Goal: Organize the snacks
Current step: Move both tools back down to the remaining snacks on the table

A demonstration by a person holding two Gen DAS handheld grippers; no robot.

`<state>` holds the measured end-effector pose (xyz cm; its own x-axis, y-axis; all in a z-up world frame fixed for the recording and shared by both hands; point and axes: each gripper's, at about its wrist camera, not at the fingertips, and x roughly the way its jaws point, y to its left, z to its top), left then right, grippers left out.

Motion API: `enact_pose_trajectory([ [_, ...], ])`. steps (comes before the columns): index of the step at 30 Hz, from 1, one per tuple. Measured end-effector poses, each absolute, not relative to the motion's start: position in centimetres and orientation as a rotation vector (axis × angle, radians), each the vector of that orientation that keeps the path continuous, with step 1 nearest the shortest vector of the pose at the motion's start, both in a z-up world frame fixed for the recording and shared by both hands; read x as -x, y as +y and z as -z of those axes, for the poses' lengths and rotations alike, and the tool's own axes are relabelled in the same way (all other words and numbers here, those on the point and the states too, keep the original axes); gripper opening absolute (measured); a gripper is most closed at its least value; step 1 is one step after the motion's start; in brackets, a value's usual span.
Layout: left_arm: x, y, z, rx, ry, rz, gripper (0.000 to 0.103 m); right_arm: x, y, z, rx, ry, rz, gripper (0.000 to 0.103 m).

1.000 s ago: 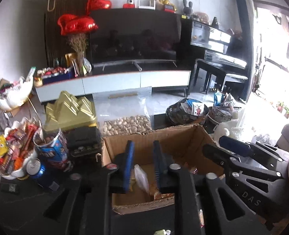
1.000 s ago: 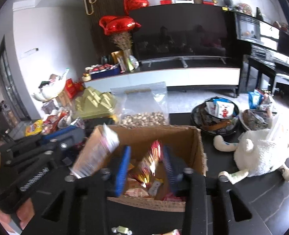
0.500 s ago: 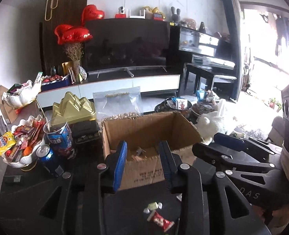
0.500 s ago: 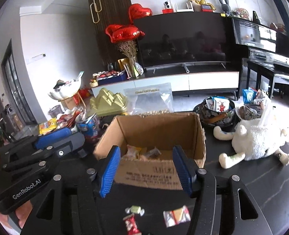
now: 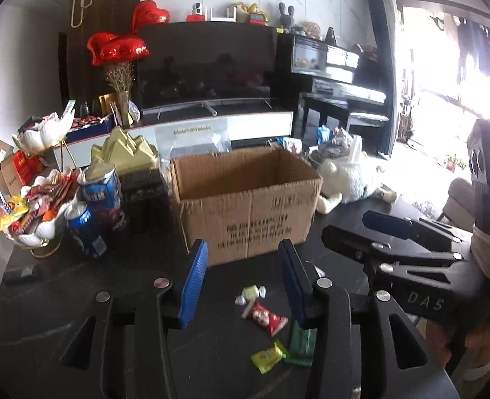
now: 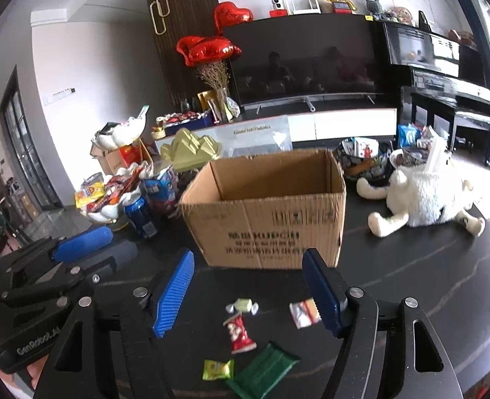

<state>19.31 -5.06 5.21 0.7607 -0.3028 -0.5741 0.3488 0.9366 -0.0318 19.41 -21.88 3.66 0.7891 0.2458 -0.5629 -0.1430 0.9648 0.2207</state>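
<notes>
Right wrist view: both grippers, right (image 6: 248, 291) and left (image 5: 241, 282), have pulled back from the box (image 6: 268, 212), jaws opening and empty. Loose candies (image 6: 240, 331) lie near the table's front edge, next to collect.

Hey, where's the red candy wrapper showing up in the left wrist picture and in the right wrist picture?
Left wrist view: the red candy wrapper lies low and centre on the dark table, between the left tool's fingers, nearer the right one.
Right wrist view: it lies low and centre, between the right tool's fingers.
Shared landmark: the cardboard box stands behind it in both.
</notes>
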Motion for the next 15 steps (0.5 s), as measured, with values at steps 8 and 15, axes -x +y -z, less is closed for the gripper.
enact_pose_trajectory([
  [8,-17.1,-4.6,-1.6,-0.111,0.668,0.409,0.047,-17.4,-21.1,-0.7,-0.176,0.681,-0.18,0.072],
  [15,-15.9,-5.0,1.1,-0.134,0.705,0.456,0.047,-16.6,-20.9,2.8,-0.161,0.786,-0.16,0.072],
])
